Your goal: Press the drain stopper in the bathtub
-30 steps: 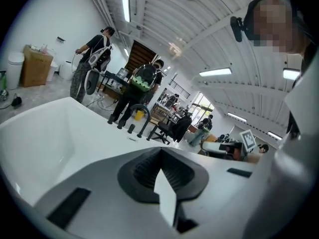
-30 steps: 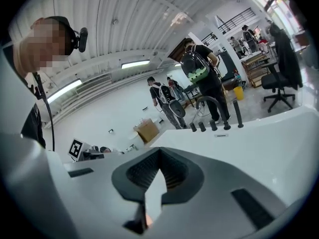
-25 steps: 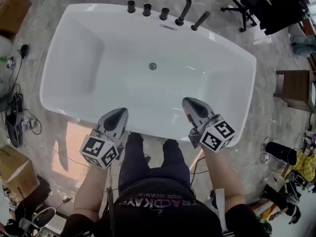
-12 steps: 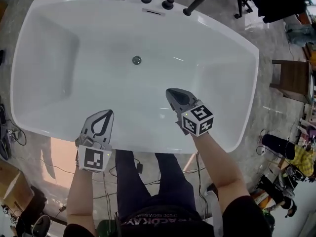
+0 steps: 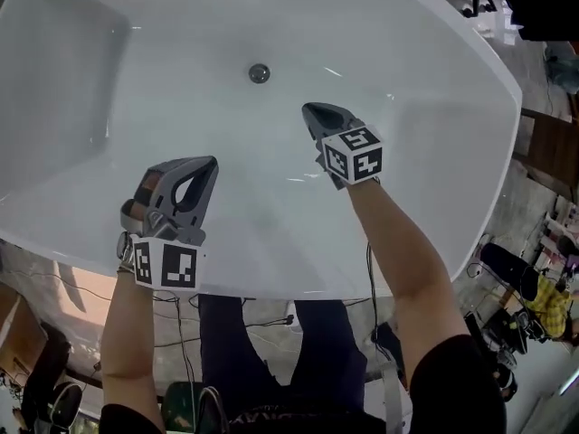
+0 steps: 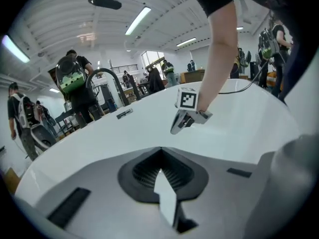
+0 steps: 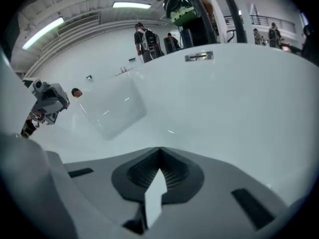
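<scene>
While both arms reach out over the white bathtub (image 5: 425, 161), nothing's touching the drain stopper (image 5: 260, 73).

Going L to R: the left hand-held gripper (image 5: 209, 164) sits over the near inner slope of the tub, jaws together w/ nothing between them, marker cube back by the wrist. The stopper's a small round metal disc on the tub floor, further in and roughly between the two grippers, well apart from the L one. The right hand-held gripper (image 5: 313, 112) is deeper in the tub, jaws also closed up & empty, tip near the stopper but off to its right and clear of it. The right gripper view shows a metal overflow plate (image 7: 199, 57) on the far wall. Past the tub's right rim there's a brown wooden stool (image 5: 554, 152) on the floor.
</scene>
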Motion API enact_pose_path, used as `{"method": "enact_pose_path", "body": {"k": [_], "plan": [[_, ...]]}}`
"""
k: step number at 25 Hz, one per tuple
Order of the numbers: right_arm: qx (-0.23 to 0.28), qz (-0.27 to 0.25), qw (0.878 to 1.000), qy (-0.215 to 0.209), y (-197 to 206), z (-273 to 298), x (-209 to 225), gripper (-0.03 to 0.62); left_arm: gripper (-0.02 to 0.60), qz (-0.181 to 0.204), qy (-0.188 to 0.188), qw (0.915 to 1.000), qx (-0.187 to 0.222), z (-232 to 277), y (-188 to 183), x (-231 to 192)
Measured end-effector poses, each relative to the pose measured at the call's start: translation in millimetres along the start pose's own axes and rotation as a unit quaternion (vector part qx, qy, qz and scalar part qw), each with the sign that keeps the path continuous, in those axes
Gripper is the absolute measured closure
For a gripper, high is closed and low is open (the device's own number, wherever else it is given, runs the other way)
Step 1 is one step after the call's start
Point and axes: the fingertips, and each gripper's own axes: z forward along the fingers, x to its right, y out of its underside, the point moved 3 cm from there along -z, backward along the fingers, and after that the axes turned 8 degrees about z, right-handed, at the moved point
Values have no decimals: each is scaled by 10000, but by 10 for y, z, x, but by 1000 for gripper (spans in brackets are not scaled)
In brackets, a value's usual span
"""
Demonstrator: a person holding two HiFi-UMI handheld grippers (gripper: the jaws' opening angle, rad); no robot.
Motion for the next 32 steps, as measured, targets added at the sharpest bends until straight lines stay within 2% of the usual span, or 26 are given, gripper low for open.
{"method": "enact_pose_path", "body": {"k": [2,6,11,14,19,22,27,32], "plan": [[-162,-193,9997,39,7,259,132,583,574,-76,29,10000,-7,103,42,17],[-355,-354,9986,190,-20,721,369,583,574,-582,32,9983,67,230,114,36],[-525,-692,9961,140,-165,989,508,583,574,-720,142,9973,6,259,-165,22],[-616,-904,9938,189,-248,1170,678,583,574,-1001,284,9945,-88,340,-246,-27],[-908,-1012,9906,156,-42,1748,757,583,574,-1326,547,9880,-576,395,58,16],[-1148,-972,9885,167,160,2058,796,583,574,-1632,696,9820,-641,424,234,86],[-1380,-1080,9844,163,365,2503,766,583,574,-1580,923,9799,-801,403,439,177],[-1570,-1133,9808,225,384,2704,852,583,574,-1473,994,9798,-916,413,458,192]]}}
